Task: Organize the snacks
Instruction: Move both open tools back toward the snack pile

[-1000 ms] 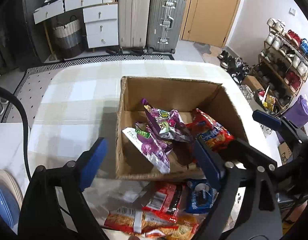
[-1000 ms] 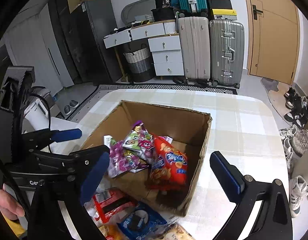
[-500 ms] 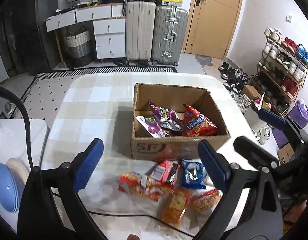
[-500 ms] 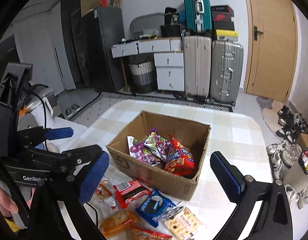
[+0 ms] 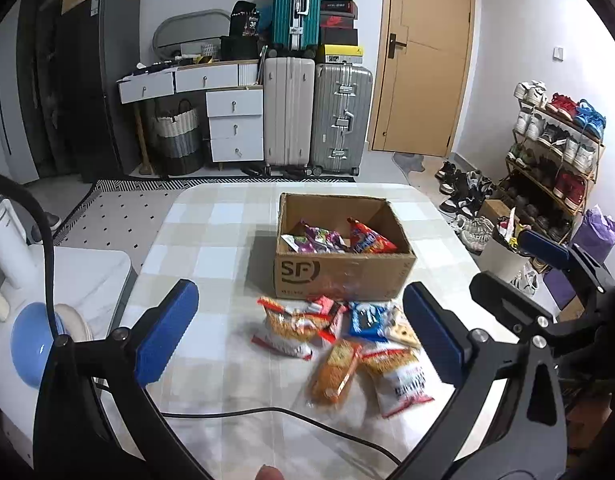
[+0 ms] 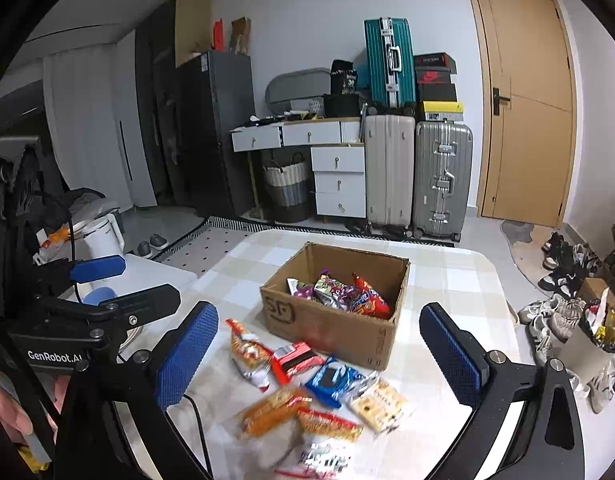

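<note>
Plainly, the biggest thing here is the tabletop (image 5: 211, 248), covered in a pale checked cloth, and its near edge is the first hazard: the loose snacks lie close to it, so a clumsy sweep could push a packet off onto the floor. Next in size is the cardboard box (image 5: 343, 276), standing open toward the far side, with a red chip bag (image 5: 369, 240) and purple packets (image 5: 321, 240) already inside. It looks light, and a claw catching its front wall could shove it away rather than drop anything in.

Both claws hover above the near edge, well back from the box. The left claw (image 5: 303, 336) has just been opening and now stands spread wide with nothing between its pads; the right claw (image 6: 321, 354) is likewise released and empty. They sit close side by side, so both reaching for the same heap risks a collision.

The pile of snacks (image 5: 339, 344) lies just in front of the box: orange noodle packets, a blue cookie pack (image 5: 365, 320), a small red wrapper (image 5: 327, 312). They overlap and look slippery and crinkly, so a pinch may take two at once or slide off the film.

Smallest is the black cable (image 5: 275, 414) trailing across the cloth beneath the claws; it could snag a packet or a pad on the way down.
</note>
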